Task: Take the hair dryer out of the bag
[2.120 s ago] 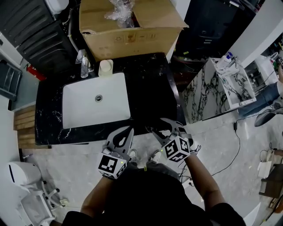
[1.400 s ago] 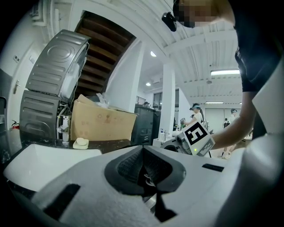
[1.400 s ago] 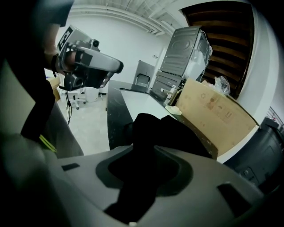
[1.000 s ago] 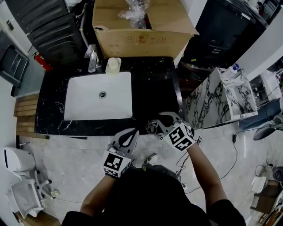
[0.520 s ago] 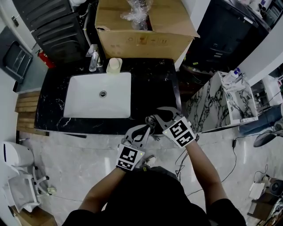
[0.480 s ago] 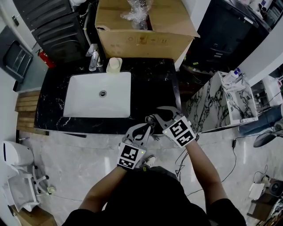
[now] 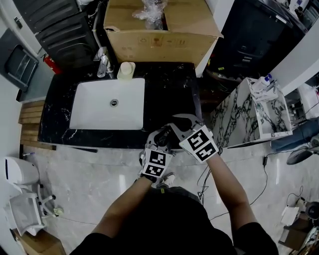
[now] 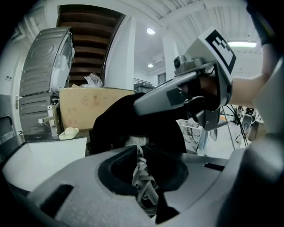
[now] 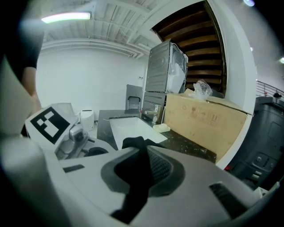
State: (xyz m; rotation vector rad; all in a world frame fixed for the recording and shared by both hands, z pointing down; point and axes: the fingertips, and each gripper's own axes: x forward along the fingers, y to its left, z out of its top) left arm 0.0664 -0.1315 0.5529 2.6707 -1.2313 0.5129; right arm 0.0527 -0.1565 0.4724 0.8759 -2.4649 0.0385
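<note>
The bag (image 8: 117, 126), black and soft, is hanging between the two grippers over the near edge of the surface (image 7: 172, 94), close to its near right corner and to the right of the white sink (image 7: 107, 107). Whether its bottom is touching the surface cannot be told. The right gripper (image 9: 141, 153) is clamping a fold of the bag's black cloth, its jaws drawn almost together with the fabric running down between the pads. The left gripper (image 8: 141, 155) is sitting just beside it on the sink side, and the two marker cubes are nearly touching in the head view. Its jaws have just been opening a little, yet they are standing nearly together and pinching a pale twisted cord (image 8: 145, 184) that is passing between them. The cord is leading up to a pale lump (image 8: 135, 142) at the bag's mouth, and too little of it is showing to tell whether it is the hair dryer. A large cardboard box (image 7: 159, 42) is standing along the far edge of the surface, with crumpled clear plastic (image 7: 152, 10) lying in its open top. A faucet (image 7: 103, 63) and a pale dish (image 7: 125, 69) are standing between the box and the sink's far rim. The person's arms are reaching forward over the pale marble floor (image 7: 94, 174).
</note>
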